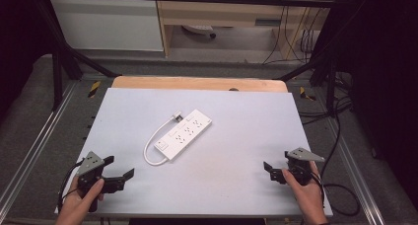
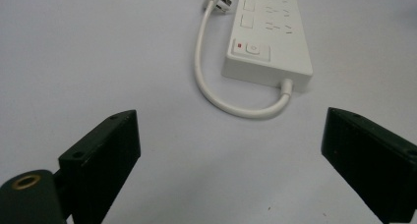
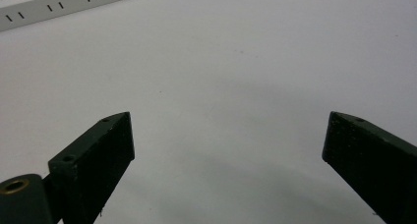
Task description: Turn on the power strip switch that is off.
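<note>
Now: white power strip (image 1: 183,134) lies mid-bench, both sets of jaws released and well short of it.

Set diagonally on the pale bench (image 1: 236,185), the strip points its switch end toward the near left corner, and its short cord (image 1: 154,145) loops out beside that end with the plug (image 1: 176,118) lying by the strip's far side. Ahead of the left gripper (image 1: 120,169), near the bench's near left corner, the strip sits between the spread jaws' line of sight but apart. Off by the near right edge, the right gripper (image 1: 270,171) holds nothing, the strip far off to its side.

Spread left gripper (image 2: 231,150), power strip (image 2: 268,35) (cord looped)
</note>
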A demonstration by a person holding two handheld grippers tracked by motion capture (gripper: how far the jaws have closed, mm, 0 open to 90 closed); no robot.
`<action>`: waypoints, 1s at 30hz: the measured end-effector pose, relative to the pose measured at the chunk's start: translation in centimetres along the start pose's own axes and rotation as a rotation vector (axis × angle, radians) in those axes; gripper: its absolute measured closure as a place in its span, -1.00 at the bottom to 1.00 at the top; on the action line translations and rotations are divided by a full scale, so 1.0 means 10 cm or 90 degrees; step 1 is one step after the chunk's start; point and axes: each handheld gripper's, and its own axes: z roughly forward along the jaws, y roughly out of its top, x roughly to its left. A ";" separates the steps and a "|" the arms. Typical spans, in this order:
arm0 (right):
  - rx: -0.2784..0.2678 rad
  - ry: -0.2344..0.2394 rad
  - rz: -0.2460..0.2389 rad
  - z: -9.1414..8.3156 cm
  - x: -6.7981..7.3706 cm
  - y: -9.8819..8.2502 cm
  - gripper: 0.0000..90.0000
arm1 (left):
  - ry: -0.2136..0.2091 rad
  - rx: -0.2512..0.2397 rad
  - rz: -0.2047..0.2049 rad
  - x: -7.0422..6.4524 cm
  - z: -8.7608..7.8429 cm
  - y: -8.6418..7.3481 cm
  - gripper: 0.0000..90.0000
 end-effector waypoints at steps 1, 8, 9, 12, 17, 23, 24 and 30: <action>0.000 0.000 0.000 0.00 0.00 0.00 -0.87 | -0.001 -0.001 0.000 0.00 0.00 0.00 -0.82; 0.005 0.005 0.001 0.03 0.00 -0.01 -0.87 | -0.001 -0.008 -0.008 0.02 -0.01 0.01 -0.83; 0.004 0.005 0.001 0.03 0.00 0.00 -0.87 | 0.000 -0.008 -0.009 0.02 -0.01 0.01 -0.83; 0.002 0.002 0.002 0.02 -0.01 0.00 -0.87 | 0.000 -0.010 -0.009 0.03 -0.02 0.01 -0.83; -0.010 0.007 0.011 0.00 -0.02 0.01 -0.86 | -0.004 -0.023 -0.012 0.03 -0.03 0.02 -0.83; -0.014 0.002 0.008 -0.01 -0.01 0.03 -0.86 | -0.010 -0.046 -0.008 0.01 -0.06 0.04 -0.84; -0.019 -0.004 0.009 -0.02 -0.01 0.03 -0.86 | -0.013 -0.049 -0.004 0.00 -0.06 0.05 -0.84; -0.034 -0.012 0.018 -0.05 -0.02 0.05 -0.87 | -0.027 -0.080 -0.014 -0.01 -0.10 0.10 -0.84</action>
